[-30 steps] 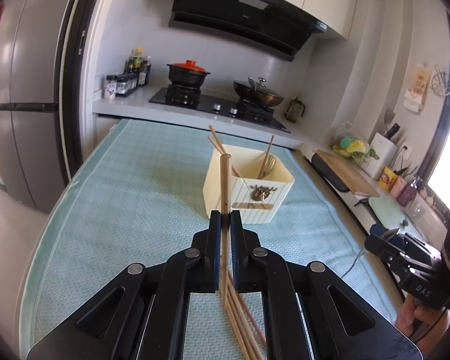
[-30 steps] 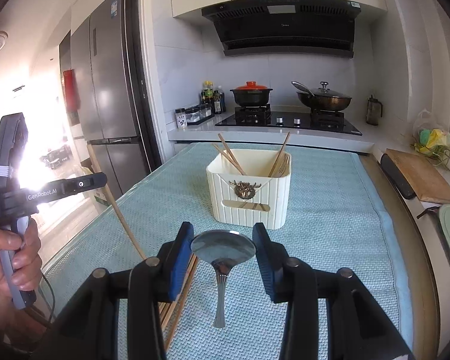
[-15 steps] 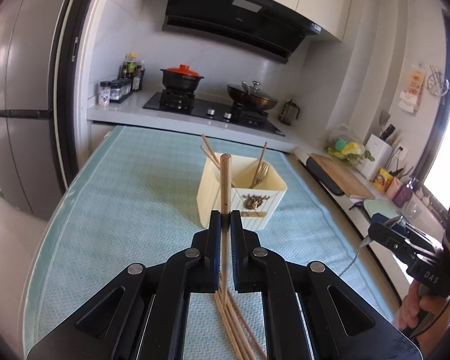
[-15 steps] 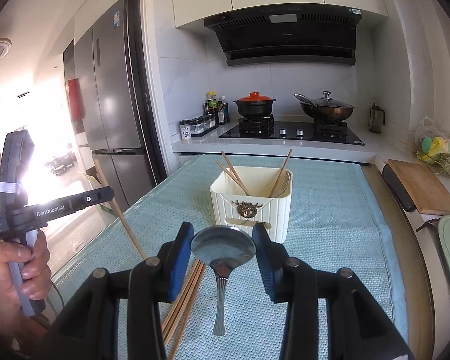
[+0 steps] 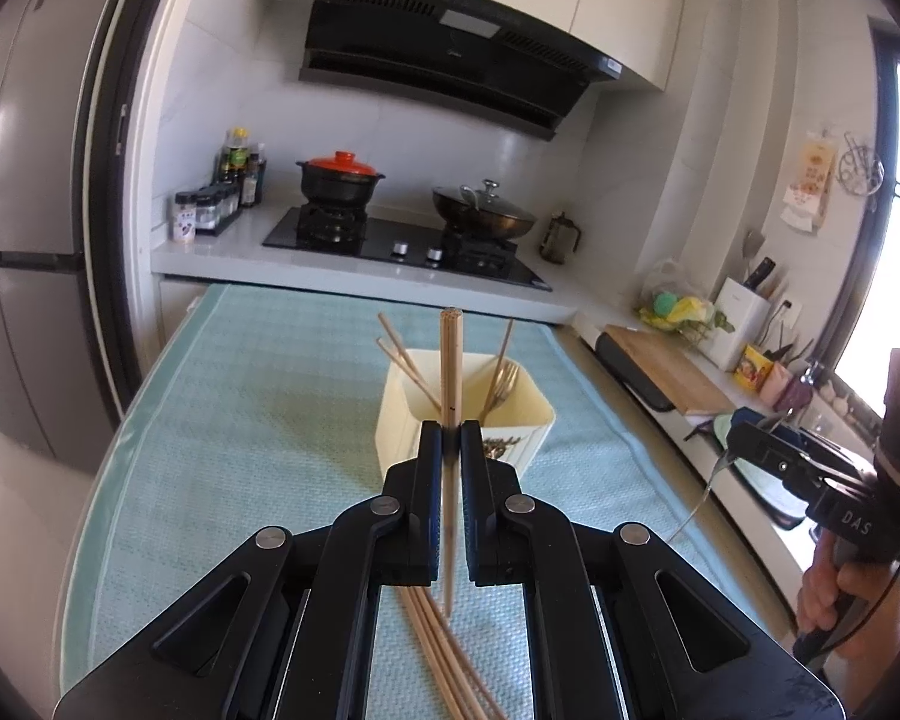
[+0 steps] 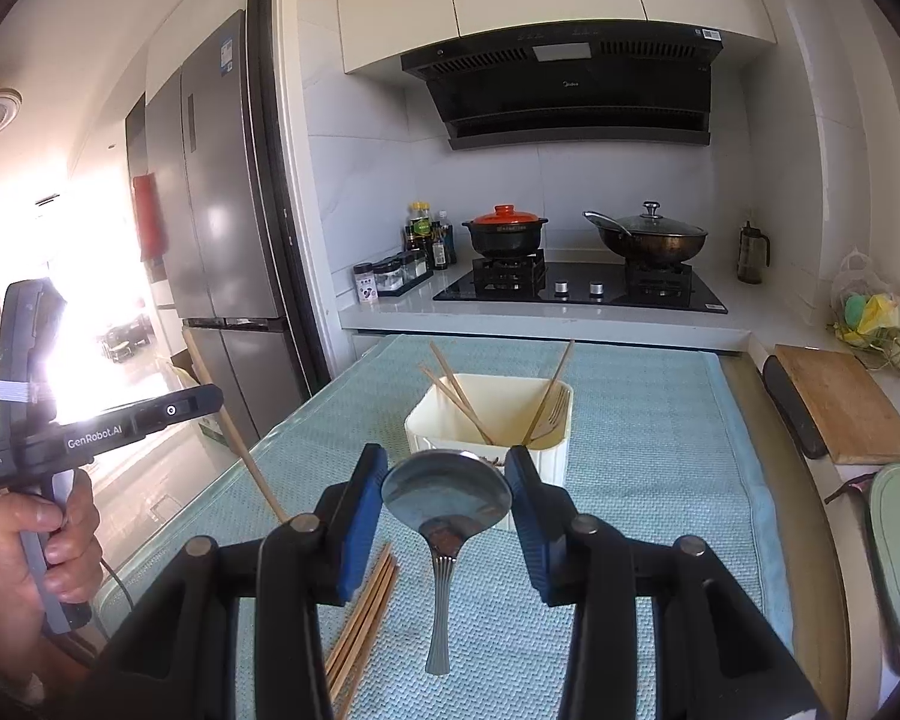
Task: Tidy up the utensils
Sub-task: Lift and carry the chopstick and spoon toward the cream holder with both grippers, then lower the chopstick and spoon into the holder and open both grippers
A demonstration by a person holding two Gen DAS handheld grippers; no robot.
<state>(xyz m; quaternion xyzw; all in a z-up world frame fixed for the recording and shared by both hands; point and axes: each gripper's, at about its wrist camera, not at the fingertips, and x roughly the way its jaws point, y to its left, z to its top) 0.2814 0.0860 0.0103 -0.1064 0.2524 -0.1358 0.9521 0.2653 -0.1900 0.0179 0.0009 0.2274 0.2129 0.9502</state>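
My left gripper (image 5: 451,438) is shut on a single wooden chopstick (image 5: 451,360) that stands upright between its jaws, lifted off the mat. Under it several loose chopsticks (image 5: 444,654) lie on the teal mat. My right gripper (image 6: 447,480) is shut on the bowl of a steel spoon (image 6: 447,489), whose handle hangs down toward me. Ahead of both stands the cream utensil holder (image 5: 516,420) (image 6: 549,450), with chopsticks and a fork (image 6: 555,414) leaning inside. In the right wrist view the left gripper (image 6: 120,426) with its chopstick is at far left.
The teal mat (image 6: 648,432) covers the table. Beyond it the counter carries a stove (image 6: 576,291) with a red-lidded pot and a wok, plus spice jars (image 6: 393,276). A fridge (image 6: 210,210) stands left; a cutting board (image 6: 840,408) lies right. More chopsticks (image 6: 360,618) lie by my right gripper.
Both grippers have risen with their loads, so the holder and the loose chopsticks look lower and farther. Neither grip has changed.
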